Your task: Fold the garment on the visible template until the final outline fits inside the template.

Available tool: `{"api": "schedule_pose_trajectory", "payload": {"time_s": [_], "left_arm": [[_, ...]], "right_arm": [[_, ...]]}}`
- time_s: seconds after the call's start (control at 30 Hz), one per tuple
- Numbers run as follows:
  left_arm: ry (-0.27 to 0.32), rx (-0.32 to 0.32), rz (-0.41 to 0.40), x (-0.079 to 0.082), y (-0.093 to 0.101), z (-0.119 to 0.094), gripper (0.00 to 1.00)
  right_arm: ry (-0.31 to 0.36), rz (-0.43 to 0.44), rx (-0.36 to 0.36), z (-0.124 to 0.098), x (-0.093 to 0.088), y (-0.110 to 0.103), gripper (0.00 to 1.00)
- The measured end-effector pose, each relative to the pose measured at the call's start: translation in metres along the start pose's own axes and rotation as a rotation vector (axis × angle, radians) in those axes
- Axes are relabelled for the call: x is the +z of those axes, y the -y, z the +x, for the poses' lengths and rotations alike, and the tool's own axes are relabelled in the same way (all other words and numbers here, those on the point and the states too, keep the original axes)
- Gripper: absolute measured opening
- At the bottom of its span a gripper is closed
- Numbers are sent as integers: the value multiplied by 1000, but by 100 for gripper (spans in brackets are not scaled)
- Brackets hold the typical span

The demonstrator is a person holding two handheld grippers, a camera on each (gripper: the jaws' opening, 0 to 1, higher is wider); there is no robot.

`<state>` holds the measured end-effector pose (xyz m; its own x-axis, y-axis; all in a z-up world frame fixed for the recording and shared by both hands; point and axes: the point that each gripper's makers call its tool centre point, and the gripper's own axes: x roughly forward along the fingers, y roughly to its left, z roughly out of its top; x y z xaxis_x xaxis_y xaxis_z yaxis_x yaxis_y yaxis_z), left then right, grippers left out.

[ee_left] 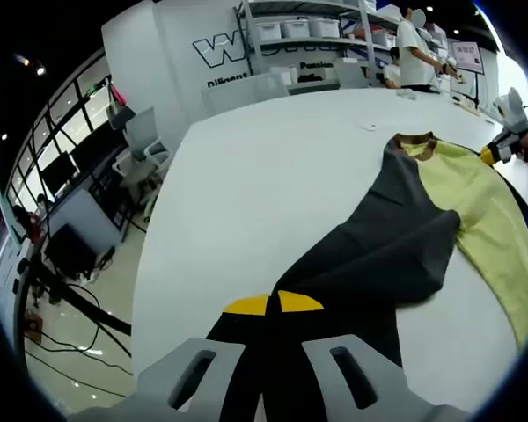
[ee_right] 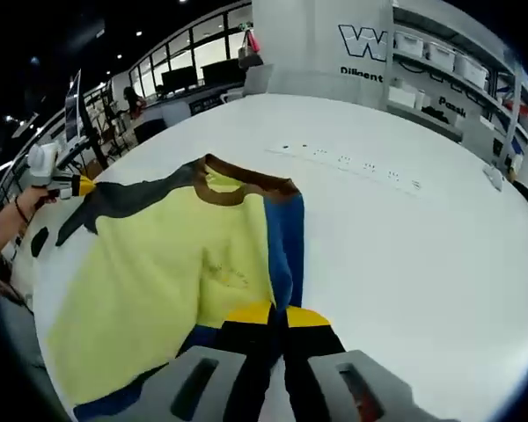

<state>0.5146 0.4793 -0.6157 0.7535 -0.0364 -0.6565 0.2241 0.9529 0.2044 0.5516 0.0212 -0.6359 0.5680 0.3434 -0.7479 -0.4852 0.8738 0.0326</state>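
In the left gripper view, the left gripper (ee_left: 274,305) is clamped on a dark sleeve of the garment (ee_left: 396,237), which stretches away across the white table (ee_left: 264,167) toward the far right. In the right gripper view, the right gripper (ee_right: 275,315) pinches the garment's near edge; its yellow panel spreads left, brown collar far.

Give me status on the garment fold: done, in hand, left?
Done: little; the garment lies mostly spread on the white table, grey sleeve stretched out, brown collar exposed.
In hand: the left gripper is shut on grey fabric, and the right gripper is shut on the blue edge.
Left: all the folds. I can't make out a template outline on the table, so fit can't be judged.
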Motion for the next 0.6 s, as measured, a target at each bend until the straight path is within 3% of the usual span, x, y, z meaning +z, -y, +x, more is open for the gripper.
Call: {"api": "schedule_pose_trajectory", "payload": {"time_s": [0.43,0.6], "left_arm": [[-17,15,67,-2,-9,4,0],[-39,29,98,1,-10,9,0]], "right_arm": [[-35,-32,-36,-1,1,16,0],[-48,-120,-73,0,0,19,0]]}}
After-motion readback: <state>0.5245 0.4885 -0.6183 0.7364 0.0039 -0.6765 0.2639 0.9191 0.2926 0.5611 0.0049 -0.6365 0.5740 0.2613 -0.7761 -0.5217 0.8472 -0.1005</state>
